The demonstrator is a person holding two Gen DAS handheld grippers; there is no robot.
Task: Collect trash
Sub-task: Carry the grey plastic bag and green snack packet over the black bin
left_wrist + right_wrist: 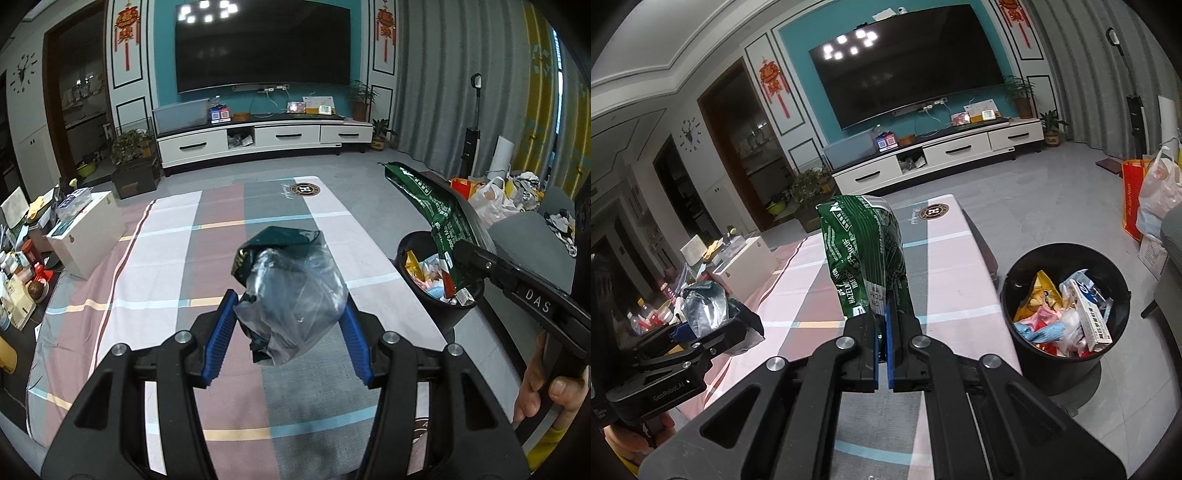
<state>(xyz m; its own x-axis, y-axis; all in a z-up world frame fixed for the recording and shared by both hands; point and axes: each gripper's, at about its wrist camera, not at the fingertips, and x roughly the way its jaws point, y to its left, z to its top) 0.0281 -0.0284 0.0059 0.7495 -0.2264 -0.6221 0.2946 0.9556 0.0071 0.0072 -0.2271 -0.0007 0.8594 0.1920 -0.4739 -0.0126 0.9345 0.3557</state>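
Above the checked cloth (945,266), right tongs (882,332) pinch a "HAZELNUT WAFER" bag (864,254); left tongs (288,325) clasp crumpled plastic (291,295).

Left gripper (290,325): blue-padded fingers (218,343) spread apart, clamped on either side of a crumpled clear-and-dark-green plastic wrapper (291,295), lifted off the surface; level, pointing forward.

Right gripper (882,328): blue pads (891,343) nearly together, pinching the bottom edge of a green hazelnut wafer bag (866,251) standing upright. Bare right hand (546,387) grips its handle.
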